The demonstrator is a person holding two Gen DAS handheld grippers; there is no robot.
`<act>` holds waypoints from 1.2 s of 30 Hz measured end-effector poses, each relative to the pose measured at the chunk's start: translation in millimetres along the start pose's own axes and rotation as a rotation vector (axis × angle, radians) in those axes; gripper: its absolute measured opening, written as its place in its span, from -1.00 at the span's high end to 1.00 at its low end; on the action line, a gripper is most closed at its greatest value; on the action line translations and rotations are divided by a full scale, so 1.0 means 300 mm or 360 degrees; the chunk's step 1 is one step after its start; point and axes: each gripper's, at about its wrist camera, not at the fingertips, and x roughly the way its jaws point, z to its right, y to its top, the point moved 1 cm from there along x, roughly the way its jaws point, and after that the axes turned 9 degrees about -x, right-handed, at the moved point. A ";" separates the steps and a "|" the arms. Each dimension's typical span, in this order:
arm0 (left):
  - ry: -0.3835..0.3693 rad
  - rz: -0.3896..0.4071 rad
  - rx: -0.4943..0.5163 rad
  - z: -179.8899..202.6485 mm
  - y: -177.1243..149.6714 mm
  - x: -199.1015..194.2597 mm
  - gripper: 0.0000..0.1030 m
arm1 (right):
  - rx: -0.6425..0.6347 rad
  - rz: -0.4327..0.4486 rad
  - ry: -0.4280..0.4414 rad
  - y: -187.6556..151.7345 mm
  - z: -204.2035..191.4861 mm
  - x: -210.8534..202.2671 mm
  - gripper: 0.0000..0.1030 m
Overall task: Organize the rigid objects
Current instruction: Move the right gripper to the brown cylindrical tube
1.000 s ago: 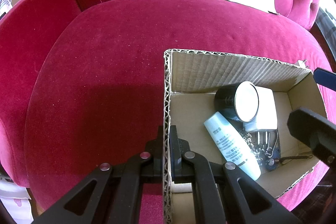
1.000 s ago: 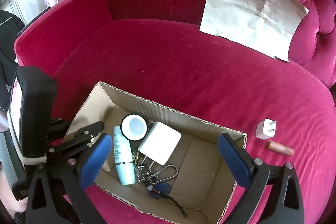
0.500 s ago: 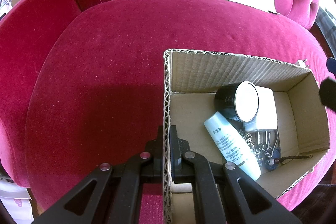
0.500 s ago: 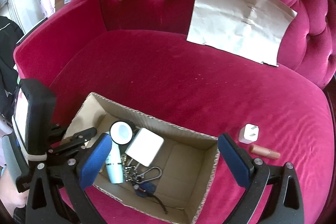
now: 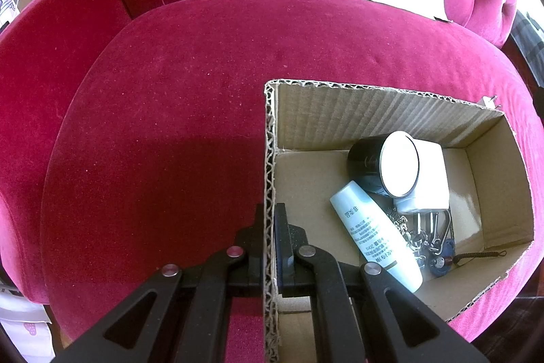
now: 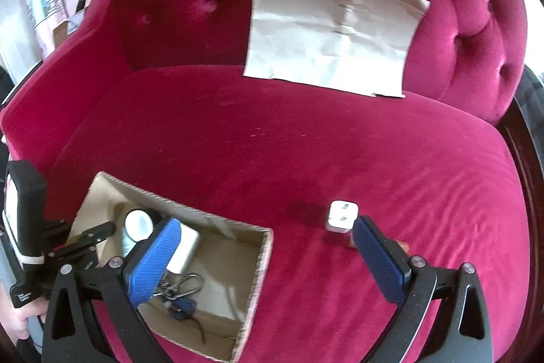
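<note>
Plush crimson velvet sofa [image 6: 306,152], rough corrugated cardboard box [image 5: 374,106], creased matt paper sheet [image 6: 333,29], glossy black jar [image 5: 365,162]

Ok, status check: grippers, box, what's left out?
Left gripper shut on cardboard box wall. Right gripper open, empty. White charger on sofa seat, small brown tube behind right finger. Path clear.

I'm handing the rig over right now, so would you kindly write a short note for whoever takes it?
Left gripper: shut on the cardboard box wall, steadying it on the red sofa.
Right gripper: open, empty, over the seat beside the box.
Done, in the box: black jar, white tube, white block, keys with carabiner.
Left, on the seat right of the box: white plug adapter and a small brown tube partly hidden behind the right finger. The adapter looks like the nearer pick.
</note>
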 end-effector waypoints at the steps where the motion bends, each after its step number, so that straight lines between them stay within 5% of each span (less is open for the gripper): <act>1: 0.0000 0.0000 0.0001 -0.003 0.001 0.000 0.93 | 0.0011 0.0001 -0.0012 -0.002 0.011 0.000 -0.99; 19: 0.0000 -0.0003 0.0002 -0.055 0.006 -0.005 0.93 | 0.0206 -0.0049 -0.0175 -0.068 0.229 0.050 -0.99; 36: 0.0002 -0.0004 0.0000 -0.080 0.006 -0.007 0.93 | 0.0305 -0.0249 -0.0224 -0.179 0.340 0.226 -0.99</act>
